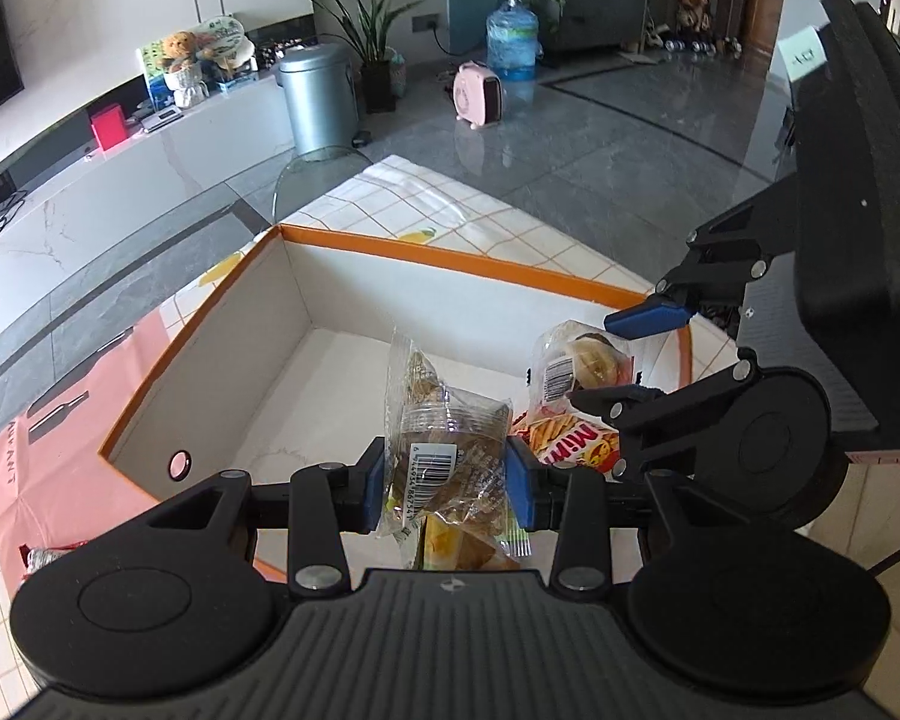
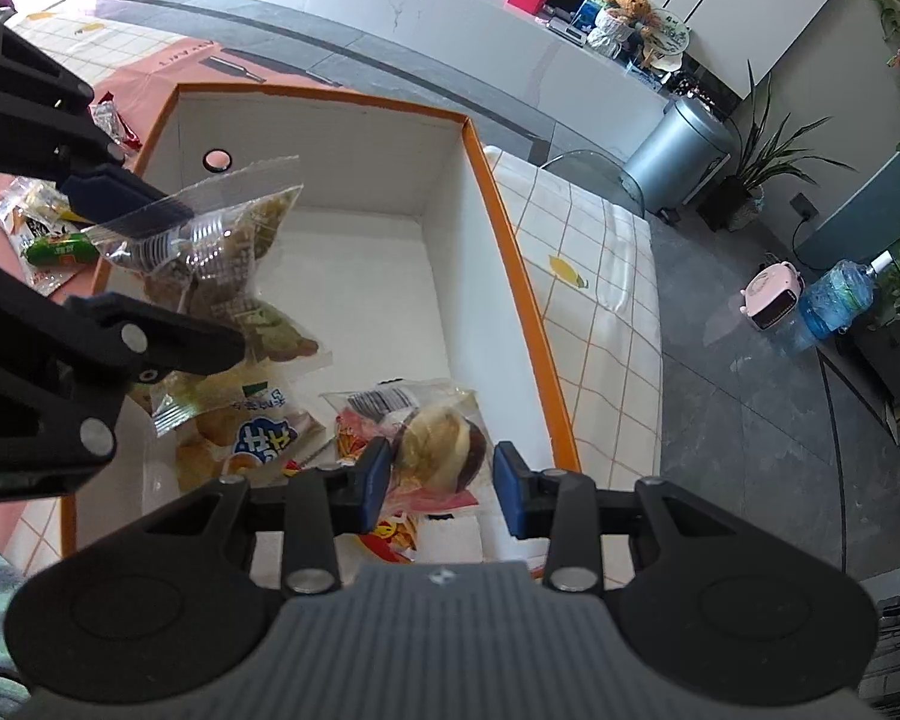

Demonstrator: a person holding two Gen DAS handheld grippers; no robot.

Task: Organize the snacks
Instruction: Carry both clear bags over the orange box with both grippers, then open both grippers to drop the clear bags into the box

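My left gripper point(image 1: 448, 480) is shut on a clear pack of brown cake point(image 1: 450, 432) and holds it over the near end of a white box with an orange rim point(image 1: 450, 255). In the right wrist view that left gripper point(image 2: 210, 279) comes in from the left with the cake pack point(image 2: 234, 252). My right gripper point(image 2: 441, 483) is shut on a clear pack with a round bun point(image 2: 444, 450), low over the box point(image 2: 510, 228). From the left wrist view the right gripper point(image 1: 594, 360) and bun pack point(image 1: 561, 369) are at the right. A red and yellow snack bag point(image 1: 576, 441) and a yellow pack point(image 2: 246, 426) lie inside.
Loose snacks point(image 2: 48, 252) lie on the pink and checked tablecloth point(image 2: 582, 240) left of the box, with a red wrapper point(image 2: 114, 120) farther back. A glass chair back point(image 1: 318, 174) stands past the table's far edge. A grey bin point(image 1: 318, 99) is on the floor.
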